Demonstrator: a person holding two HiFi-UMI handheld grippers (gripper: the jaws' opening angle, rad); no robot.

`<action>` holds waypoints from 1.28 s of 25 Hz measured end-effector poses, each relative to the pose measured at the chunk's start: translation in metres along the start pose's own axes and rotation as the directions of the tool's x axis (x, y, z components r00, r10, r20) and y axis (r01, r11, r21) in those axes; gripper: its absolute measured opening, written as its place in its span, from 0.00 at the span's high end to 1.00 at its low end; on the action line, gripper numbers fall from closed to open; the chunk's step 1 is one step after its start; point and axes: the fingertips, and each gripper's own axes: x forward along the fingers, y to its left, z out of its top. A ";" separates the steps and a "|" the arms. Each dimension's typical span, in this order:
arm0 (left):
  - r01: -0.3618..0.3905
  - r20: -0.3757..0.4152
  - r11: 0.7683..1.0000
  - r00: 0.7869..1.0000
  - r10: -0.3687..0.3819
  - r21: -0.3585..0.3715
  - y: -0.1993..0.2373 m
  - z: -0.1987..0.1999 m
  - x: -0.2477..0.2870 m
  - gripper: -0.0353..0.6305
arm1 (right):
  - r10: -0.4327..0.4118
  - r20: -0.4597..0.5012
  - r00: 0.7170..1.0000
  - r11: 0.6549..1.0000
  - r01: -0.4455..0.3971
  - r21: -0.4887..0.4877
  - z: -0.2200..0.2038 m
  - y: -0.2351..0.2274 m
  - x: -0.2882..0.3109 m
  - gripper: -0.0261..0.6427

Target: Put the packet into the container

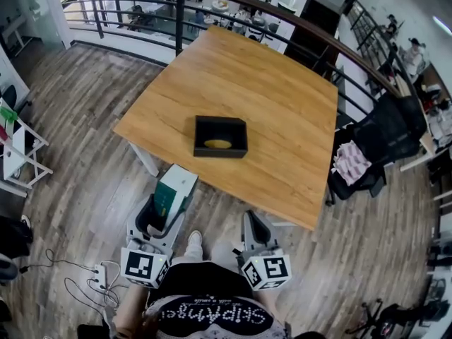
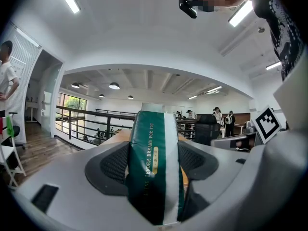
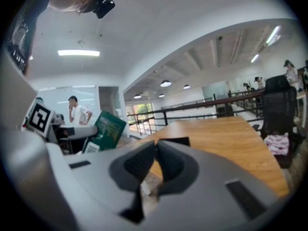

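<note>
**tabletop_tom:** Where's the packet at, from your end?

**me:** I've got it in the left gripper (image 2: pixel 154 163). The jaws are spread about as wide as the packet (image 2: pixel 150 177) and both pads press on its sides. It's the green one with a white stripe, and it stands on end between them with the gold print running up the face. In the head view it sits off the table (image 1: pixel 282 104), just short of the near edge and over the wood floor.

**tabletop_tom:** And the container?

**me:** The black container (image 1: pixel 220 152) is on the table, close to that same near edge and a bit left of the middle. There's something yellow (image 1: pixel 217 144) lying inside it. The packet is well apart from it.

**tabletop_tom:** Is the other hand doing anything?

**me:** The right gripper (image 3: pixel 155 150) has its jaws pressed together with nothing in them. It's also off the table, below the near edge, and I can see the container past its tips.
</note>
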 end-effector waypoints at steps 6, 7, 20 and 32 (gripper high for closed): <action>0.004 -0.002 1.000 1.000 -0.004 -0.008 0.004 0.002 0.008 0.43 | -0.004 -0.010 1.000 1.000 0.004 -0.003 0.000 -0.003 0.006 0.90; 0.002 -0.006 1.000 1.000 -0.003 -0.011 0.005 0.002 0.009 0.43 | -0.005 -0.009 1.000 1.000 0.005 0.000 0.000 -0.004 0.008 0.90; -0.014 -0.038 1.000 0.999 0.013 -0.023 0.008 0.009 0.068 0.43 | 0.006 -0.035 0.999 1.000 -0.005 0.022 0.014 -0.047 0.053 0.90; -0.060 -0.011 0.997 0.998 0.059 -0.046 0.011 0.021 0.127 0.43 | 0.044 -0.021 0.999 0.999 -0.044 0.003 0.041 -0.091 0.101 0.90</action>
